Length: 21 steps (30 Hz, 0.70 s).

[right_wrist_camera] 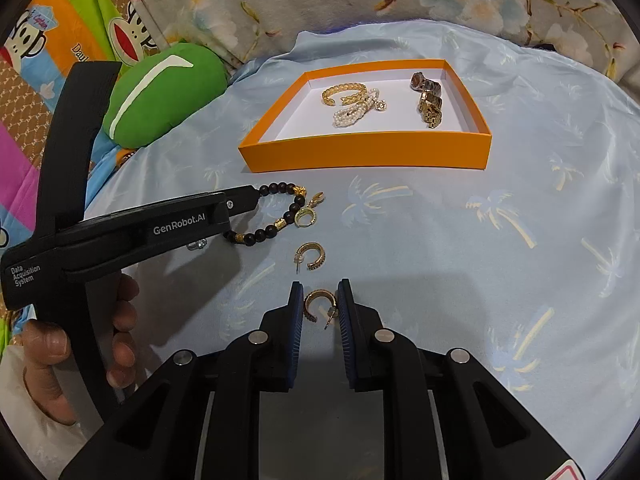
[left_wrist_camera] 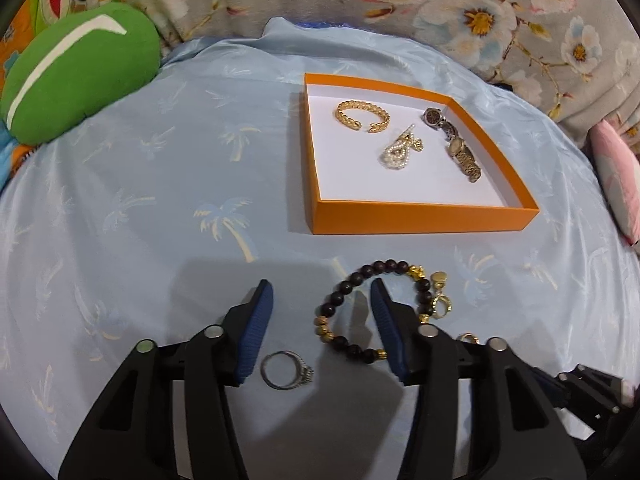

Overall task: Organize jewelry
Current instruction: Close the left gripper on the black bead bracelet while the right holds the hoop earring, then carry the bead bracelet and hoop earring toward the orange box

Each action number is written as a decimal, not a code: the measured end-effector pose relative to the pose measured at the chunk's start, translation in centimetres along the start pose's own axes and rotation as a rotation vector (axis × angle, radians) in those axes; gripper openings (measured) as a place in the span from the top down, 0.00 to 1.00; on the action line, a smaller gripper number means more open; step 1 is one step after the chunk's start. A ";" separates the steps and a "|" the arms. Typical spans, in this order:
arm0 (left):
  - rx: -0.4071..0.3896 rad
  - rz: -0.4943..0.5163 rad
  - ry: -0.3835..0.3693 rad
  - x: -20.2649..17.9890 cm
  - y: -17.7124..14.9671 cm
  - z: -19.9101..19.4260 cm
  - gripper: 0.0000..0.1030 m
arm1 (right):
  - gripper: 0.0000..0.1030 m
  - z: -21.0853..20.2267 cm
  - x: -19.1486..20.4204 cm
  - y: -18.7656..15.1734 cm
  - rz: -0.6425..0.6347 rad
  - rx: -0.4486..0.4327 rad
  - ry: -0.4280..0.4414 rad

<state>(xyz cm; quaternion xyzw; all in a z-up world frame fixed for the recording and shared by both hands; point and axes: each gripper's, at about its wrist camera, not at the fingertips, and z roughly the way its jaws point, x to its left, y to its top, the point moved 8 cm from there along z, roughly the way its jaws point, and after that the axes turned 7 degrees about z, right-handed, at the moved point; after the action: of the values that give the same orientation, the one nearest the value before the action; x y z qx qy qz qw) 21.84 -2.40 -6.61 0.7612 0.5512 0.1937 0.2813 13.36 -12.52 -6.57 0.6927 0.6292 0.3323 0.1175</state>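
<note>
Pick-up step: left gripper (left_wrist_camera: 322,296), part-open, straddles dark beaded bracelet (left_wrist_camera: 362,312); right gripper (right_wrist_camera: 319,300) narrowly brackets gold hoop earring (right_wrist_camera: 316,305); next, orange box (right_wrist_camera: 360,148) at upper centre.

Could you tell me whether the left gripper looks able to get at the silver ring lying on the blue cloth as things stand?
Probably yes. The silver ring lies bare on the cloth between the fingers of the left gripper, back near their base. The beaded bracelet crosses the right finger and may get caught too.
</note>
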 end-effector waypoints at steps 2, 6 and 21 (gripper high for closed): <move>-0.013 0.026 0.013 -0.2 0.0 0.0 0.70 | 0.84 0.0 0.0 0.0 -0.001 0.000 -0.001; -0.019 0.042 -0.012 -0.5 0.0 0.1 0.93 | 0.84 0.1 0.0 0.0 -0.007 -0.001 -0.008; -0.083 0.034 -0.102 -2.2 1.0 -3.8 0.93 | 0.85 -1.3 -0.2 0.7 0.012 -0.039 -0.019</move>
<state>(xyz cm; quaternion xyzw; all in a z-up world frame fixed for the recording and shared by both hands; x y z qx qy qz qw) 19.54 -3.84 -3.05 0.7669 0.5148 0.1822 0.3371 13.10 -13.21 -5.23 0.6974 0.6172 0.3385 0.1348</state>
